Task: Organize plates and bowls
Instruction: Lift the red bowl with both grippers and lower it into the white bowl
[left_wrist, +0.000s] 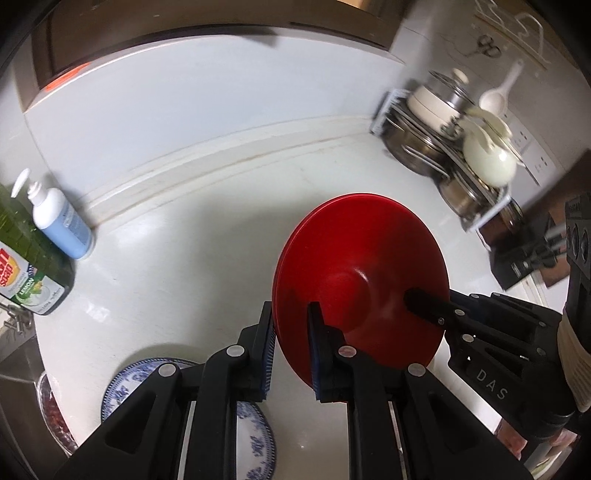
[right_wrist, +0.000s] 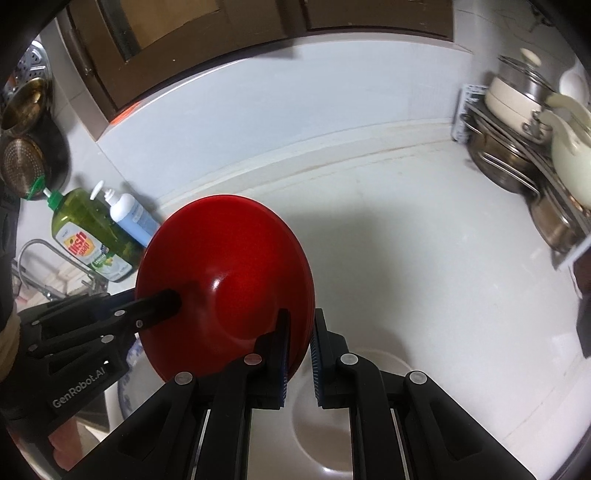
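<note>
- Currently, soap bottles (left_wrist: 61, 225) are standing at the far left by the wall, clear of the work.
- Left gripper (left_wrist: 291, 349) is clamping the red plate's (left_wrist: 360, 277) near rim, nearly closed.
- Right gripper (right_wrist: 300, 354) is pinching the opposite rim, sharing the load above the counter (left_wrist: 207, 206).
- Pot rack (left_wrist: 461, 155) is waiting far right.

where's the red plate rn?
The red plate is held on edge above the white counter, clamped at opposite rims by the left gripper and right gripper. A blue-patterned plate lies below to its left.
</note>
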